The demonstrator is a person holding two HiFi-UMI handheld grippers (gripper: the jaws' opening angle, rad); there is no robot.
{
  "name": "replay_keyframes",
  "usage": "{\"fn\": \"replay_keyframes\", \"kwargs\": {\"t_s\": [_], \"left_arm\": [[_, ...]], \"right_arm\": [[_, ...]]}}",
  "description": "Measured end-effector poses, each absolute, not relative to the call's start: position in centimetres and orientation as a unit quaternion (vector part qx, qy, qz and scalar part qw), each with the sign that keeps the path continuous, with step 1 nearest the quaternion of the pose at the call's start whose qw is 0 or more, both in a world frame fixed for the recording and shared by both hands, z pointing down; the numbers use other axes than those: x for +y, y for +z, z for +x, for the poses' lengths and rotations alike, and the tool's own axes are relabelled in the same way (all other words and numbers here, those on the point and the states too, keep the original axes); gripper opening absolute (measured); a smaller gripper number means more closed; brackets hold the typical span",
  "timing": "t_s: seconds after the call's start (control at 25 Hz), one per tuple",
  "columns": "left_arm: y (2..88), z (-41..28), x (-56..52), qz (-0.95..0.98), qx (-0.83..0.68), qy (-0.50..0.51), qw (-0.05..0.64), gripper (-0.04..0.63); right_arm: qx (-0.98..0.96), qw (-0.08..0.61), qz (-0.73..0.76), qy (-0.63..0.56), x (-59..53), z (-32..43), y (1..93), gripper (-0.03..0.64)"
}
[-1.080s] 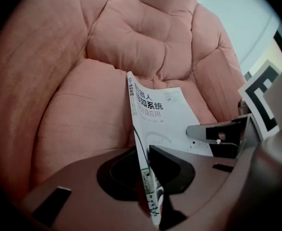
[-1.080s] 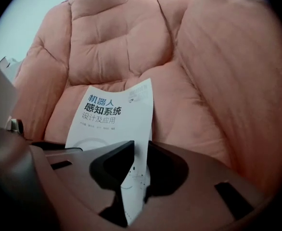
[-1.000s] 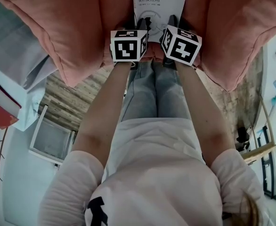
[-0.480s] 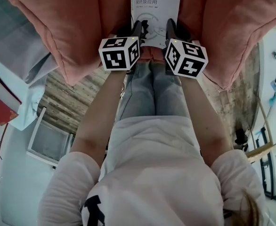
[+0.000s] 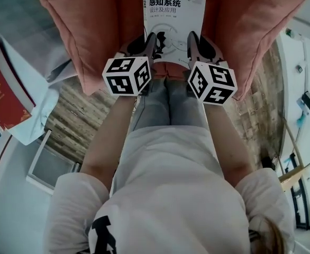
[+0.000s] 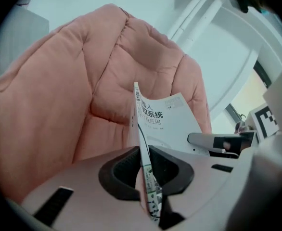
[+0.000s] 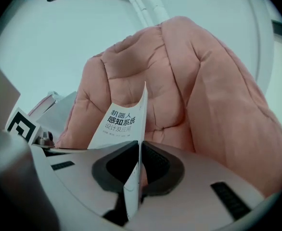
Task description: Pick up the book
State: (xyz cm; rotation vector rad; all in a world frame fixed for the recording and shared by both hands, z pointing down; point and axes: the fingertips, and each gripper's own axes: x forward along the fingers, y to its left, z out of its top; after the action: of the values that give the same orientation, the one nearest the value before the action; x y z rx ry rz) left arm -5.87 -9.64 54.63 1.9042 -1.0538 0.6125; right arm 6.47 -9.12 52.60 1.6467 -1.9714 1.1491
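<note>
A white book (image 5: 173, 12) with dark Chinese print on its cover hangs in front of the pink padded armchair (image 5: 91, 30), held by its near edge. My left gripper (image 5: 150, 40) is shut on the book's left corner; its jaws have just been closing on that edge. The right gripper (image 5: 192, 39) is shut on the right corner. In the left gripper view the book (image 6: 162, 117) stands edge-on between the pads of the left gripper (image 6: 146, 170). In the right gripper view the book (image 7: 121, 121) runs up from the pinch of the right gripper (image 7: 139, 166).
The armchair's pink cushions (image 7: 218, 95) rise on both sides of the book. A red book (image 5: 7, 89) lies on a white stand at the left. The person's legs in jeans (image 5: 168, 102) are below the grippers, over a wooden floor (image 5: 78, 115).
Both grippers have risen together with the book between them. The book has come up off the seat, and more of its cover shows in the head view.
</note>
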Motion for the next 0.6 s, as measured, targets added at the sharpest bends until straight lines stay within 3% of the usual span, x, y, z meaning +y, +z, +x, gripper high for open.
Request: {"fn": "replay_keyframes", "kwargs": {"t_s": [0.6], "left_arm": [[40.4, -5.8, -13.4, 0.818, -0.439, 0.146, 0.342, 0.051]], "right_arm": [[-0.753, 0.077, 0.577, 0.305, -12.8, 6.8, 38.3, 0.046]]}}
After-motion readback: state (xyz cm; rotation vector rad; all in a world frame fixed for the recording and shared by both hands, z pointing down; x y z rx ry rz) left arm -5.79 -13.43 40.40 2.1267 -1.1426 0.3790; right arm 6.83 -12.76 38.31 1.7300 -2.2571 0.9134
